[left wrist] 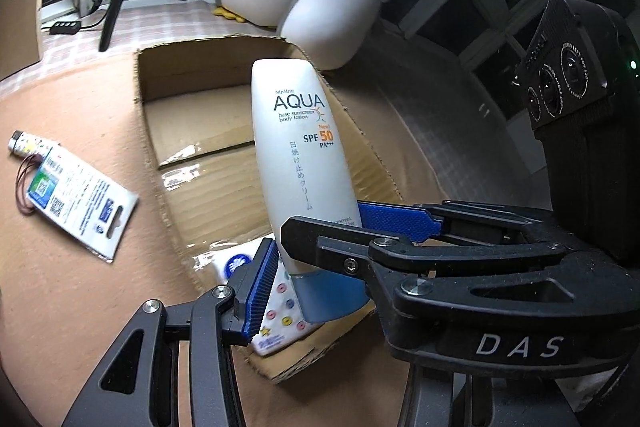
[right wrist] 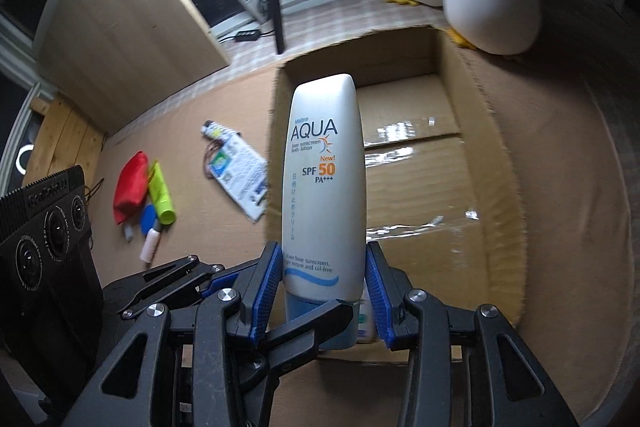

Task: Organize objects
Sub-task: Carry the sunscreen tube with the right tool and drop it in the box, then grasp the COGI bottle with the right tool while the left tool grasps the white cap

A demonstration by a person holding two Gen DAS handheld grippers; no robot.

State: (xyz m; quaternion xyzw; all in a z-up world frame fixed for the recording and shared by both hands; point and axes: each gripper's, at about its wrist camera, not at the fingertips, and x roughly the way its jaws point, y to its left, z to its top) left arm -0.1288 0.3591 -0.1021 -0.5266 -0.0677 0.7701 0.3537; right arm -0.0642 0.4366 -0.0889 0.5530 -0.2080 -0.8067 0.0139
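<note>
Both grippers clamp one smooth white sunscreen bottle (right wrist: 323, 183) with a blue cap. The right gripper (right wrist: 324, 291) squeezes its bottom. The left gripper (left wrist: 320, 247) seems to pinch it too. It stands over the brown cardboard box (right wrist: 500, 163).

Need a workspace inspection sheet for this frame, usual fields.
Surface: brown mat, bare around the box.
Job's things: sunscreen bottle held by the open cardboard box; blister card, red pouch and yellow-green tube lie outside the box.
Clutter: nothing seen.
Grippers: right gripper clamps the bottle near its cap; left gripper beside the cap, grip unclear.
Cables: black lead by the tripod.
Surroundings: plush penguins behind the box.
</note>
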